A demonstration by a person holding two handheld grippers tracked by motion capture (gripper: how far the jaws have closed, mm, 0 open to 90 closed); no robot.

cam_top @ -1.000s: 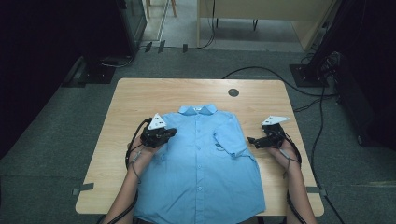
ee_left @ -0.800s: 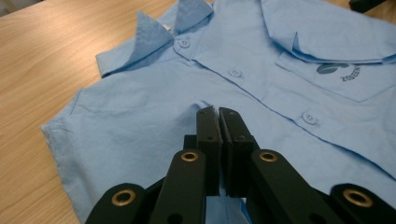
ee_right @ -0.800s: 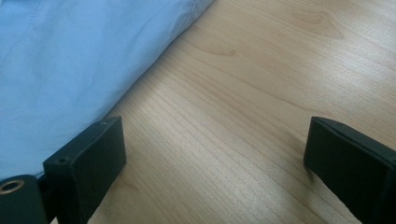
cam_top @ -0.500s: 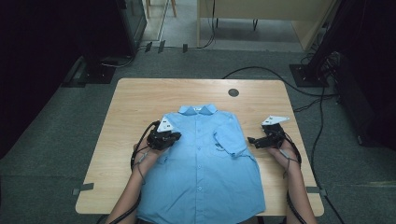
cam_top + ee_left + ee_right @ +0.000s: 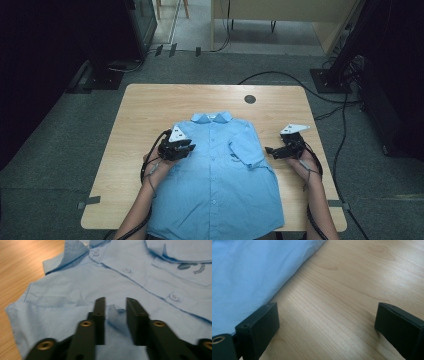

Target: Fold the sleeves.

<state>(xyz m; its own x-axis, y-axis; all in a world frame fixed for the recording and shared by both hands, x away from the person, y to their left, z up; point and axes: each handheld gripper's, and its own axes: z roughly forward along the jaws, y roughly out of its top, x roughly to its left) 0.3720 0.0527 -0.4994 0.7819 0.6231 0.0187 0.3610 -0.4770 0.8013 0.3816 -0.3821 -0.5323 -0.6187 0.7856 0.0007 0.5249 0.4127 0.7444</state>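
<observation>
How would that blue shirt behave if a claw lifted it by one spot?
Probably floppy: the shirt lies flat on the table, with a small ridge of cloth pinched up between the left claw jaws, which have just been opening. It looks thin and light, so it would likely drape and sag.

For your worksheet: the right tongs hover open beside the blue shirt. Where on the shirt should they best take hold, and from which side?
Probably the shirt's side edge nearest the right tongs, approached from the bare table: that edge lies flat and unobstructed.
</observation>
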